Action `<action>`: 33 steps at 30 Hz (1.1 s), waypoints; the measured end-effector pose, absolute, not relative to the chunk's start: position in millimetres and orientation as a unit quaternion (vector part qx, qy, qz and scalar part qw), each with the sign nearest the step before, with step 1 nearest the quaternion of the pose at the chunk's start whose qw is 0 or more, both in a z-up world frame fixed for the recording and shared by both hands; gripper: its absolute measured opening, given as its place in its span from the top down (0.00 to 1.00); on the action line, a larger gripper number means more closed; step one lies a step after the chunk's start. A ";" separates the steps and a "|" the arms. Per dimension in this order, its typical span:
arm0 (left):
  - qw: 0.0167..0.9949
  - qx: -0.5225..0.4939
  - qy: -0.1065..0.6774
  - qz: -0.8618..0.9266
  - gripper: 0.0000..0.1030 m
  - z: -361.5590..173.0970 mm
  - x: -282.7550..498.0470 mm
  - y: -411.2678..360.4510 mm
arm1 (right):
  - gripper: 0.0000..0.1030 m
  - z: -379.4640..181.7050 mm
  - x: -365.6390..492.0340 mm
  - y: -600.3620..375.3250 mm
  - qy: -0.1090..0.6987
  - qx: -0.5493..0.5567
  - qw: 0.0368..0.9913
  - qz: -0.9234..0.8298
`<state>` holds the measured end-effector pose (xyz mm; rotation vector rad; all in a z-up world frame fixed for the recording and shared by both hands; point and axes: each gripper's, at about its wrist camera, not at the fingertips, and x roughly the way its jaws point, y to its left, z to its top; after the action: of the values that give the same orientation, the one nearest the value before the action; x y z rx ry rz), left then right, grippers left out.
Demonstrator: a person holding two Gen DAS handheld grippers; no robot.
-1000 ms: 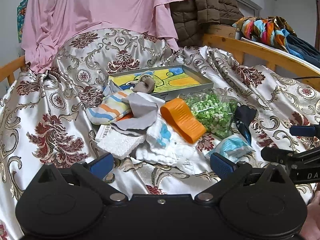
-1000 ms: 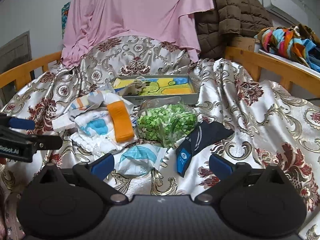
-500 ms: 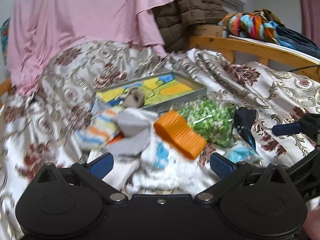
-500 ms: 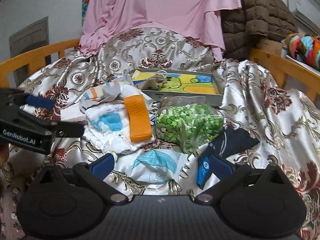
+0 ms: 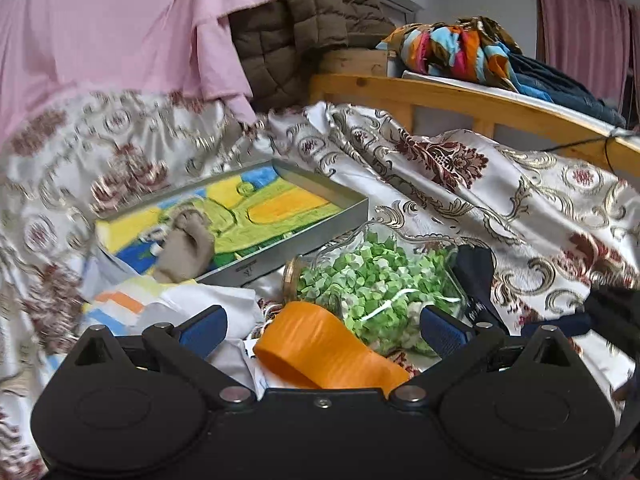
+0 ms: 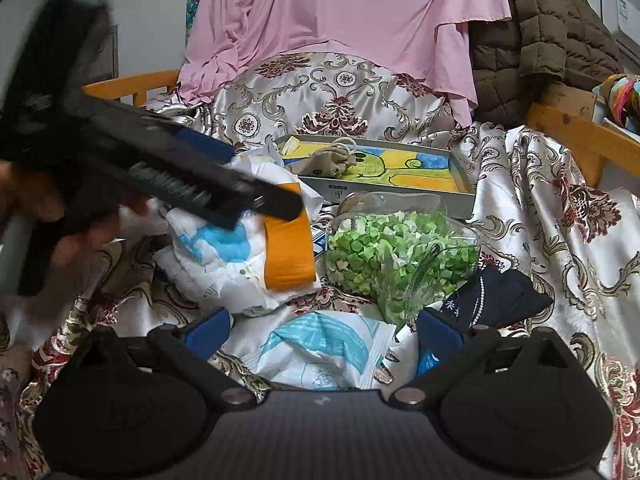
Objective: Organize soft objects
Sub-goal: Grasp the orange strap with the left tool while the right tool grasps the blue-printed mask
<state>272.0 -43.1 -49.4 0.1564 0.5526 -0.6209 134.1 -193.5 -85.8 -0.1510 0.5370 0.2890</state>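
Observation:
A pile of soft things lies on the patterned bedspread: an orange cloth [image 5: 324,354] [image 6: 289,254], white and blue cloths [image 6: 216,256], a striped cloth [image 5: 120,306], a white and blue packet [image 6: 324,350] and dark socks [image 6: 496,296] [image 5: 476,276]. A tan pouch [image 5: 186,250] [image 6: 332,160] rests in a grey tray [image 5: 304,250] [image 6: 460,200]. My left gripper [image 5: 322,326] is open, just over the orange cloth; it also shows in the right wrist view [image 6: 244,176]. My right gripper [image 6: 324,330] is open above the packet.
A clear bag of green and white pieces [image 5: 380,292] [image 6: 396,256] lies beside the pile. A wooden bed rail [image 5: 460,100] runs at the right with colourful clothes [image 5: 456,50] on it. Pink fabric [image 6: 340,12] and a brown jacket [image 6: 536,32] hang behind.
My left gripper has moved forward and right, close over the orange cloth. My right gripper has moved forward over the packet. Both stay open.

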 end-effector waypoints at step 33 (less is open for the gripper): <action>0.873 0.075 0.323 -0.358 0.67 -76.4 288.5 -42.9 | 0.32 -111.7 156.0 -189.8 0.318 -0.088 0.935 0.130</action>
<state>288.5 -42.9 -76.4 0.1564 0.6740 -0.7484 156.0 -189.8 -111.7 -0.1809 0.6493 0.2648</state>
